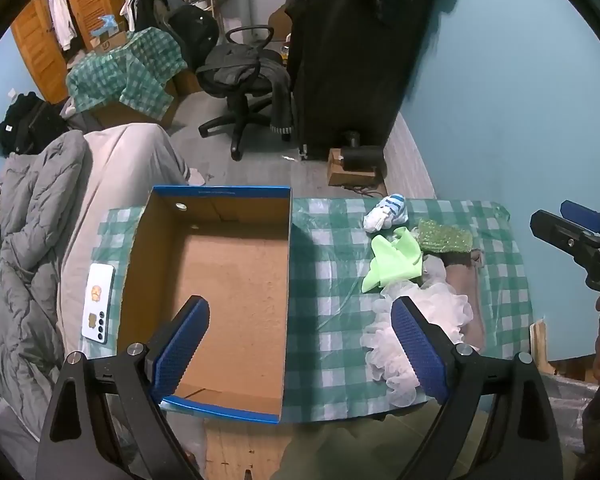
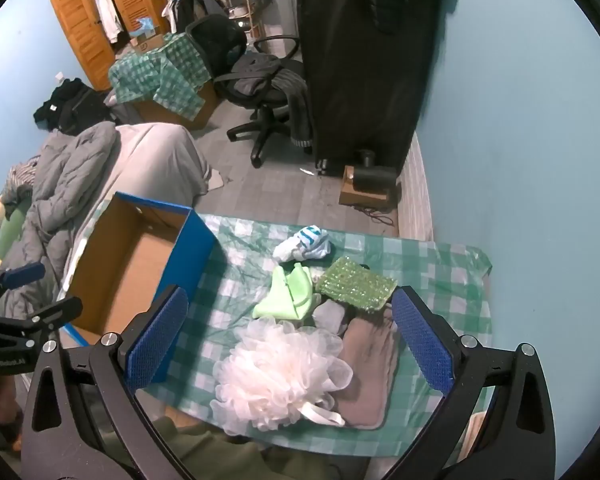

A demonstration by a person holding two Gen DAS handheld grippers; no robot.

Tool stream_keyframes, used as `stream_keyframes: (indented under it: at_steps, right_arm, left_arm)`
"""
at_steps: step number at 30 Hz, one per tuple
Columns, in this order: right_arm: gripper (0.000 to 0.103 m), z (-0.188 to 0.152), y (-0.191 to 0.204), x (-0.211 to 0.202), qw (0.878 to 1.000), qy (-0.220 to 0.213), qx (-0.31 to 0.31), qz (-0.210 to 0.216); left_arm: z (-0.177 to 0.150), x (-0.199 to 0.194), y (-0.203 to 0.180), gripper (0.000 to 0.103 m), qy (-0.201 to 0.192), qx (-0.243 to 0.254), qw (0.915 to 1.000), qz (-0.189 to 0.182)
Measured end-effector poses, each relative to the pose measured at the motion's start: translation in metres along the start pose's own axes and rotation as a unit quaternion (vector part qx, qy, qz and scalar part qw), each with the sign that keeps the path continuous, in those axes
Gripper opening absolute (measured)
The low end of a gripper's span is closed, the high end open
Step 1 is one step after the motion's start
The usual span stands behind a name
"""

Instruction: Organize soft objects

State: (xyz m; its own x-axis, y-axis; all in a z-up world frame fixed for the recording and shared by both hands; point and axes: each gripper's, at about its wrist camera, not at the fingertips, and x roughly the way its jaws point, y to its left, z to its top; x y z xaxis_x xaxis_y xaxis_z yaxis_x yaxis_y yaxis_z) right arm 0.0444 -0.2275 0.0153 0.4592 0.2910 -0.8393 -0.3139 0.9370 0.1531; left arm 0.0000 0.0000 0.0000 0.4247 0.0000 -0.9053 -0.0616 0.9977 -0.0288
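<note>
An empty blue cardboard box (image 1: 220, 280) (image 2: 136, 264) stands open on the left of a green-checked table (image 1: 328, 332) (image 2: 440, 264). To its right lie a white bath pouf (image 2: 276, 376) (image 1: 384, 348), a brownish cloth (image 2: 370, 364), a light green cloth (image 2: 290, 294) (image 1: 392, 264), a green sequined pad (image 2: 356, 284) (image 1: 446, 236) and a white-and-blue sock (image 2: 304, 244) (image 1: 386, 214). My left gripper (image 1: 300, 344) hovers open over the box's right wall, holding nothing. My right gripper (image 2: 288, 336) is open above the pouf and green cloth, holding nothing.
A white phone (image 1: 98, 304) lies left of the box. A bed with a grey quilt (image 1: 32, 240) borders the table on the left. An office chair (image 1: 244, 80), a tall black cabinet (image 1: 352, 60) and a blue wall (image 1: 520, 120) stand beyond.
</note>
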Motion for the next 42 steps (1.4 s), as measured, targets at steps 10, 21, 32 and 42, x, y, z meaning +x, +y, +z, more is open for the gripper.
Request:
stream_keyframes:
  at_steps: [10, 21, 32, 42]
  right_arm:
    - [0.101, -0.001, -0.001, 0.001, 1.000, 0.001, 0.001, 0.000]
    - [0.101, -0.001, -0.003, 0.003, 1.000, 0.001, 0.001, 0.000]
    - [0.101, 0.001, -0.005, 0.003, 1.000, 0.002, 0.000, 0.000]
    - [0.101, 0.002, -0.006, 0.003, 1.000, 0.003, 0.000, 0.001]
  left_arm:
    - [0.000, 0.002, 0.001, 0.094, 0.000, 0.000, 1.0000, -0.001]
    - [-0.011, 0.006, -0.002, 0.094, -0.001, 0.000, 1.0000, -0.002]
    - [-0.005, 0.008, -0.006, 0.094, -0.001, -0.003, 1.0000, -0.002]
    - [0.000, 0.011, -0.010, 0.094, 0.005, -0.002, 1.0000, -0.005]
